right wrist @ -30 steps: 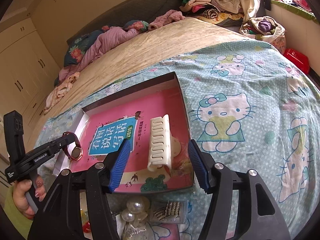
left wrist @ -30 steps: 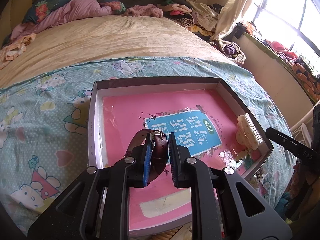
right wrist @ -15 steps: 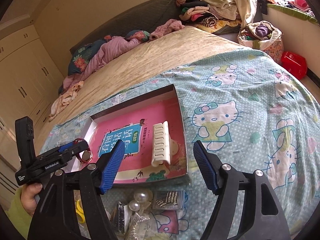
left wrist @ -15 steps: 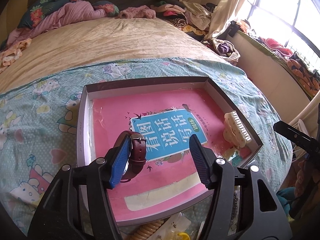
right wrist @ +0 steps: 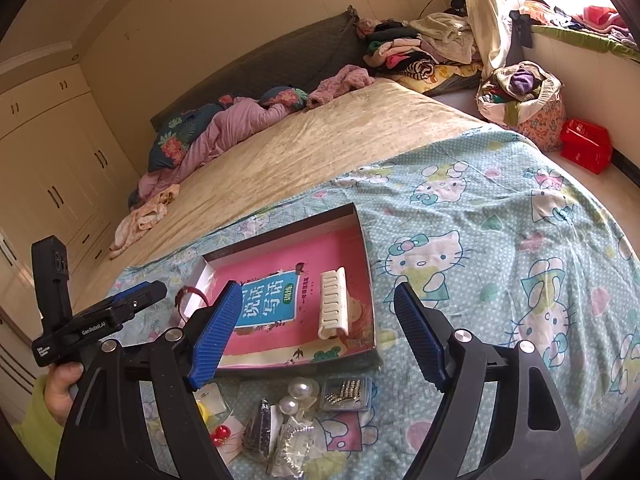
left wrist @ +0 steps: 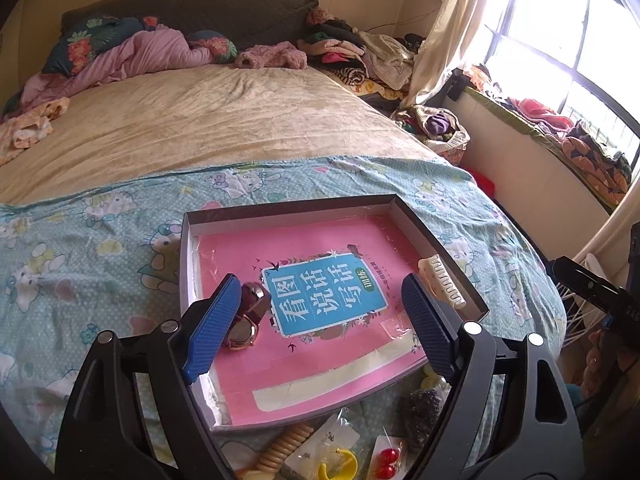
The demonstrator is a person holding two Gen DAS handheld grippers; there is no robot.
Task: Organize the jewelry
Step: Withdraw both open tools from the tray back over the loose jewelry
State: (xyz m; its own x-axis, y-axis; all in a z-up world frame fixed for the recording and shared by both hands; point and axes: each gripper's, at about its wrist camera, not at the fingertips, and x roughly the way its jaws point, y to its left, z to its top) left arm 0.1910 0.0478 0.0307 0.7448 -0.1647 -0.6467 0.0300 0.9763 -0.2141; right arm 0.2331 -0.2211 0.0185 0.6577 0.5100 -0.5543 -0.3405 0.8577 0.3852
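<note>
Left wrist view: the left gripper [left wrist: 316, 320] has just been opening; its jaws stand wide, nothing gripped. The wristwatch [left wrist: 246, 316] lies in the shallow box [left wrist: 288, 206] on the pink book cover, beside the left pad, apparently released there for sorting. The right gripper [right wrist: 316, 334] has likewise been opening, empty, above the cream hair claw [right wrist: 333, 304] in the box. Loose pearl pieces [right wrist: 294, 394] wait outside on the bedsheet.

My right gripper [right wrist: 316, 334] jaws wide, just been opening, nothing between pads. Beyond: shallow box [right wrist: 368, 276] on bed, white hair clip [right wrist: 333, 307] lying inside near right wall. Left gripper [right wrist: 136, 302] far left.
</note>
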